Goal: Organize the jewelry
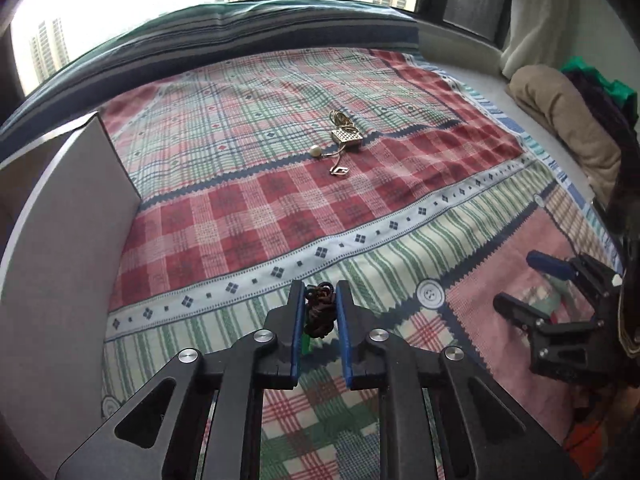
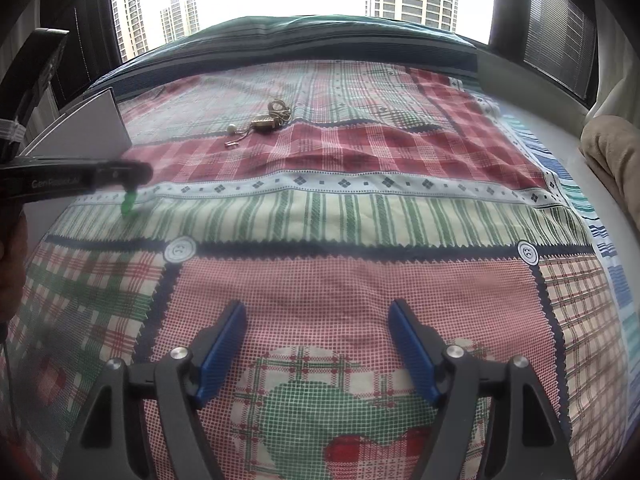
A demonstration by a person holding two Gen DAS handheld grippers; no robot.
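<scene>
1. The left gripper (image 1: 319, 308) is squeezing a dark cord necklace (image 1: 319, 312) between its blue pads, just above the bed (image 1: 360, 208). A little green charm (image 2: 128, 203) is hanging down from the cord

2. The right gripper (image 2: 318, 344) is wide open and holding nothing. It is hovering over the pink part of the blanket, to the right of the left gripper

3. The other jewelry is lying well apart, farther up the bed: a gold pile (image 1: 345, 133) with a small box shape, a white pearl (image 1: 316, 151) just beside it, and a little gold clip (image 1: 339, 171) near them

4. A white box (image 1: 72, 208) is standing at the left edge of the bed. I think the necklace is going there, but I cannot see inside it

5. What could go wrong: the cord is bunched up and thin, so it could be slipping out if the pads loosen

6. The hanging charm could be catching on the box wall and pulling the cord free

7. The bed is soft and bumpy, so a dropped piece could be rolling into a fold and hiding

8. The gold things are tangled close together, so grabbing one could be dragging the rest along
</scene>
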